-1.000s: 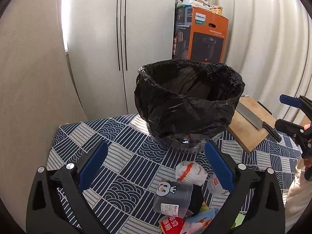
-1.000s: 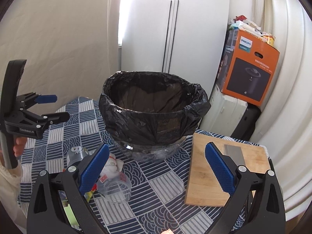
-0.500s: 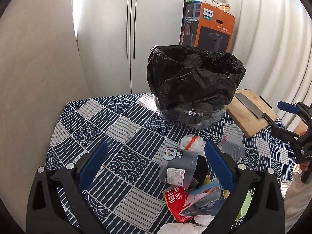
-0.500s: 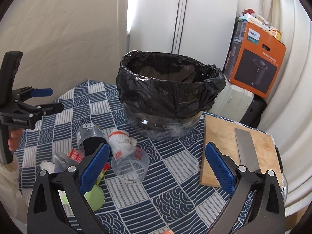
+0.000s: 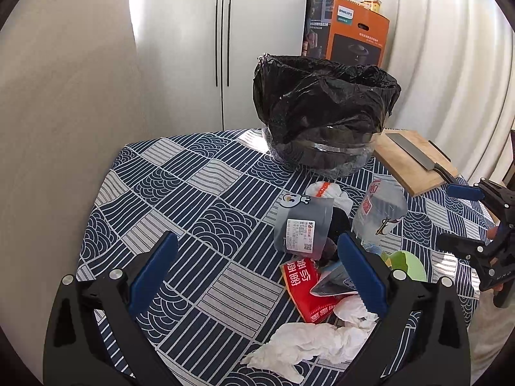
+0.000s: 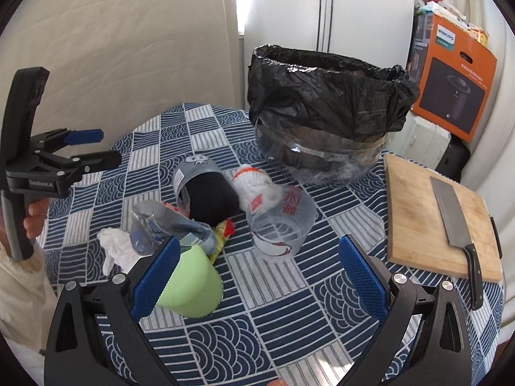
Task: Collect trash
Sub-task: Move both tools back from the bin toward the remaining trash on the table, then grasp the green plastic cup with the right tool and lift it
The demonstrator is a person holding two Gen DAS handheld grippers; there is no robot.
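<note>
Both grippers hanging with jaws wide open and empty; clear plastic cup (image 6: 280,222) lying on its side on tabletop (image 6: 289,315), mouth facing right gripper (image 6: 257,276), nearer than left gripper (image 5: 257,276).

A bench (image 6: 283,337) wears a dark blue and white cloth with wave shapes. On its far right side lies a flat brown wooden cutting board (image 6: 415,212). A big grey knife with a black handle (image 6: 450,212) lies on the board. Behind, an orange cardboard box (image 6: 454,87) stands near tall white cupboard doors (image 5: 225,41).
</note>
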